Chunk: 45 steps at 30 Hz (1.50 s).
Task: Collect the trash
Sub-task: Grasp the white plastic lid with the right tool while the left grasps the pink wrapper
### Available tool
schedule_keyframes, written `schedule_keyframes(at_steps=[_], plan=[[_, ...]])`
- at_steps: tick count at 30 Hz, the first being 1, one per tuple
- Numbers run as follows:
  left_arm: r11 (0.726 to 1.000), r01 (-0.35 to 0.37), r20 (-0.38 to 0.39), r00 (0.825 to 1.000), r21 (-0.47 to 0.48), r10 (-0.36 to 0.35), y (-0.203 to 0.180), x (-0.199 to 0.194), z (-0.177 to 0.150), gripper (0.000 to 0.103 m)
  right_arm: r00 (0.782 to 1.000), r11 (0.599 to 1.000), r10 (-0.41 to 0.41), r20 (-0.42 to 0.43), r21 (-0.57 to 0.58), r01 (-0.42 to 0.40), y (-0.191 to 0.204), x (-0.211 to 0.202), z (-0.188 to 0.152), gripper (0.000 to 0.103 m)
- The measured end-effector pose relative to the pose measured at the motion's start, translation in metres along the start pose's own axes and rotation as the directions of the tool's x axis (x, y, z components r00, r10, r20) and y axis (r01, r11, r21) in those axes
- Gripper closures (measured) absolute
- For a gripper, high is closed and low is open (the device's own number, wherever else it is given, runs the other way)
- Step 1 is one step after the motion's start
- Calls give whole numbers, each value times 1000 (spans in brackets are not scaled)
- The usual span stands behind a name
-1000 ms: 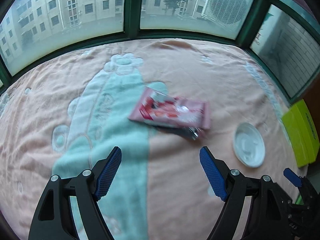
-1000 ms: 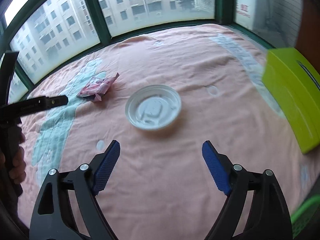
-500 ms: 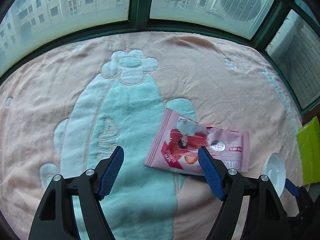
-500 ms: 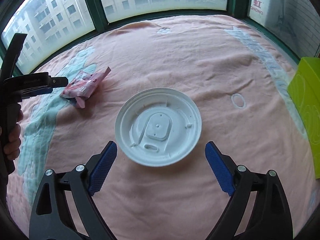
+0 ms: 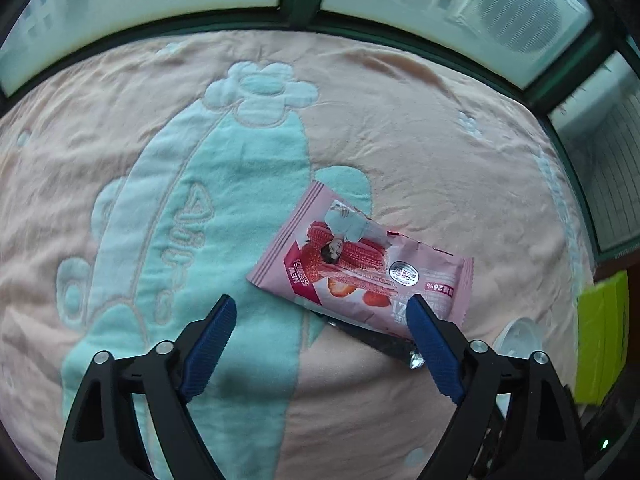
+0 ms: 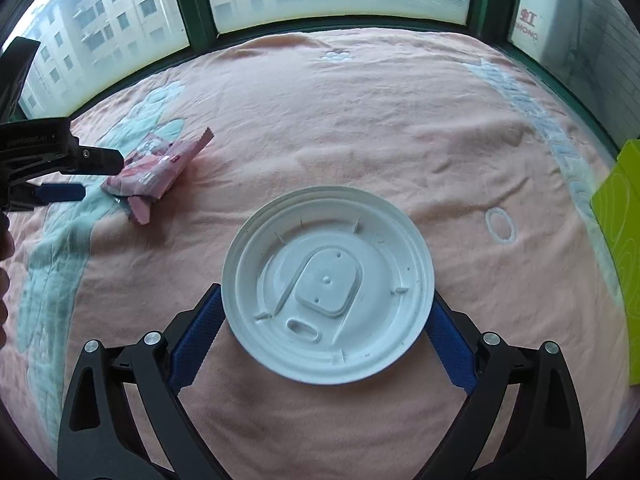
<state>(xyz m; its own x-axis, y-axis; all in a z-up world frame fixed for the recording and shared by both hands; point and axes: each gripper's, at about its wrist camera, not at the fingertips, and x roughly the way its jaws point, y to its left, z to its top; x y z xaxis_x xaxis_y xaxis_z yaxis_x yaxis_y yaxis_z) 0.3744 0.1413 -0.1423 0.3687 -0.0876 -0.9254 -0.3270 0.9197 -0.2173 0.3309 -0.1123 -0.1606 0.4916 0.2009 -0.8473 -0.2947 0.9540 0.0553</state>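
In the left wrist view, the left gripper [image 5: 320, 322] was opening, holding nothing; the one pink wrapper [image 5: 362, 276] lay just ahead toward its right finger, long axis slanting rightward. In the right wrist view, the right gripper [image 6: 326, 330], also opening, straddled the single white lid [image 6: 328, 298] on the blanket [image 6: 360, 120] without gripping it.

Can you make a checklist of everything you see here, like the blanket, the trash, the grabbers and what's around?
Surface: peach blanket with teal cactus pattern.
Job's things: pink snack wrapper lying flat; white plastic lid lying on the blanket.
Clutter: yellow-green box at the right edge.
Grippers: left gripper opening, one finger over the wrapper's edge, no grip; right gripper opening, fingers either side of the lid, not seen pressing.
Cables: nothing seen.
Surroundings: green-framed windows, apartment buildings outside.
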Motion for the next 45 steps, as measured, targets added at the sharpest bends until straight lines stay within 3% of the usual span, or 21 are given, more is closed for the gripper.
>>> schedule_keyframes(at_steps=[6,11,19,25,39,41,45], plan=[[982,-23,-45,999,-187,15,-1,8,4,18,1000,1000,9,4,8,-9,-4,-5,-5,12],[941,-62,-64,997,-333,43,-4,15,11,18,999,999,33,7,40,-33,-10,-9,-8,12],[887,-140,-97,989,-440,107,-15,31,25,18,997,992,75,14,100,-76,-20,-15,-10,12],[875,-205,-107,979,-438,176,-25,37,27,15,996,989,86,20,123,-88,-28,-19,-15,12],[868,-263,-94,964,-420,247,-40,42,24,11,996,981,82,23,173,-85,-42,-30,-28,12],[872,-264,-85,964,-412,252,-43,43,22,15,996,979,84,25,184,-88,-44,-33,-31,12],[884,-260,-52,964,-389,261,-46,36,17,33,996,976,82,27,202,-86,-48,-38,-36,12]])
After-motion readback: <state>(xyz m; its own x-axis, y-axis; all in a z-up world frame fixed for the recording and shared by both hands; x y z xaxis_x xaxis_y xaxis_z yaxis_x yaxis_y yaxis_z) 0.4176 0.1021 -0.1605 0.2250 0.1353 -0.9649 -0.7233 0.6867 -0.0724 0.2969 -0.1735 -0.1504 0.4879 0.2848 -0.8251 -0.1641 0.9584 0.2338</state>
